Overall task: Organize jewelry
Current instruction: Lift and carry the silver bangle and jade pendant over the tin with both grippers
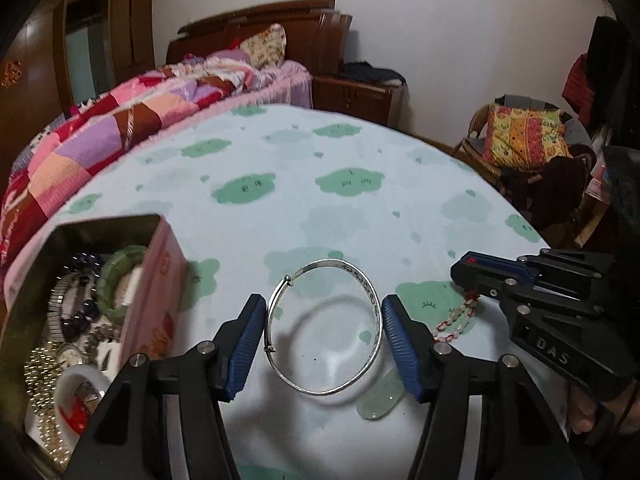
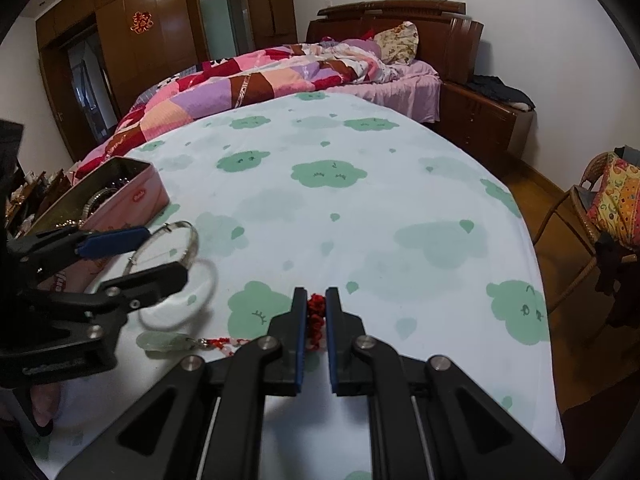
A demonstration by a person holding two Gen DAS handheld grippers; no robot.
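Silver bangle (image 1: 325, 328) held up between the left gripper (image 1: 324, 344) fingers (image 1: 244, 346), both blue pads against its rim, shadow thrown on the sheet (image 1: 328, 200) below. Just under the right-hand pad, a pale green jade pendant (image 1: 380, 398) lying flat on the sheet, joined to a red-and-white beaded cord (image 1: 456, 320) running off toward the right gripper (image 2: 316, 320). Right fingers (image 2: 298, 344) closed tight on the cord's red knot (image 2: 316, 314). Left of the left fingers, close by, an open pink tin (image 1: 160, 280) holding a green bangle (image 1: 120, 272), a watch, dark beads and chains. Farther off beyond both grippers, a patchwork quilt (image 1: 120, 128).
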